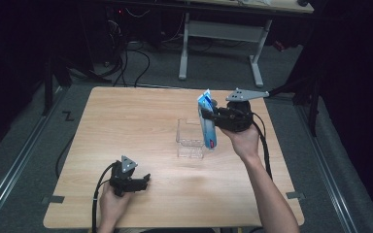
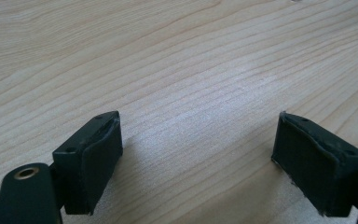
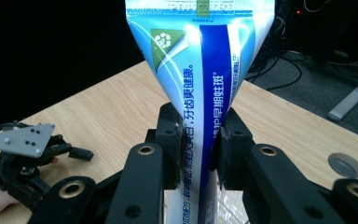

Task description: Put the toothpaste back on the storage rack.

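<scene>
A blue and white toothpaste tube (image 1: 209,133) hangs almost upright, crimped end up, its lower end with a red patch just above a clear plastic holder (image 1: 188,138) at the table's middle. My right gripper (image 1: 207,115) is shut on the tube's upper half. In the right gripper view the tube (image 3: 200,70) rises between the pads of the right gripper (image 3: 200,149), which pinch it from both sides. My left gripper (image 1: 144,180) rests low near the front left of the table. In its own view the left gripper (image 2: 198,158) stands open over bare wood, nothing between the jaws.
The wooden table (image 1: 126,121) has bare room to the left of and in front of the holder. A small grey round disc (image 3: 345,164) lies on the table. A desk frame (image 1: 223,43) and cables stand on the floor beyond the far edge.
</scene>
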A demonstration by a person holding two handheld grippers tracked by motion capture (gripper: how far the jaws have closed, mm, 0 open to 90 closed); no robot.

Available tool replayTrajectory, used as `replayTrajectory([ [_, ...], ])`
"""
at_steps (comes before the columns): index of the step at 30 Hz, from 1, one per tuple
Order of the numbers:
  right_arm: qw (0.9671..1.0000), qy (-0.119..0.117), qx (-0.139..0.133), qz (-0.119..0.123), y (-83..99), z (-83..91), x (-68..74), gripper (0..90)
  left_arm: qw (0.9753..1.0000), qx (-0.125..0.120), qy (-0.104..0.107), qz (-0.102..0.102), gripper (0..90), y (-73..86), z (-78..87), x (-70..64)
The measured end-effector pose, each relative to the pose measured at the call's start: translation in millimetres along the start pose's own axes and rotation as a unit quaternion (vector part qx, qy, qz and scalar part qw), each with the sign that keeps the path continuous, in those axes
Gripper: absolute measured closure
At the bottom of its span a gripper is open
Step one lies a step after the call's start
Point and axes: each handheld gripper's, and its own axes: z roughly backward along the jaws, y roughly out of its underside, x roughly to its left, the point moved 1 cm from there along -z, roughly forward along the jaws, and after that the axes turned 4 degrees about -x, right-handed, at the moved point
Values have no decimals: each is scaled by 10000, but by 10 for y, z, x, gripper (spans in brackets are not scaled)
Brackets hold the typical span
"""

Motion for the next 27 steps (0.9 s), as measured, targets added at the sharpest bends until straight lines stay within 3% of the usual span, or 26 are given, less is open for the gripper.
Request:
replayTrajectory([
  [16,9999,46,-96,83,-205,-264,46,739,10000,0,0,0,159,0,0,0],
  [27,9996,210,96,147,-152,-445,15,738,10000,6,-2,-10,159,0,1,1],
])
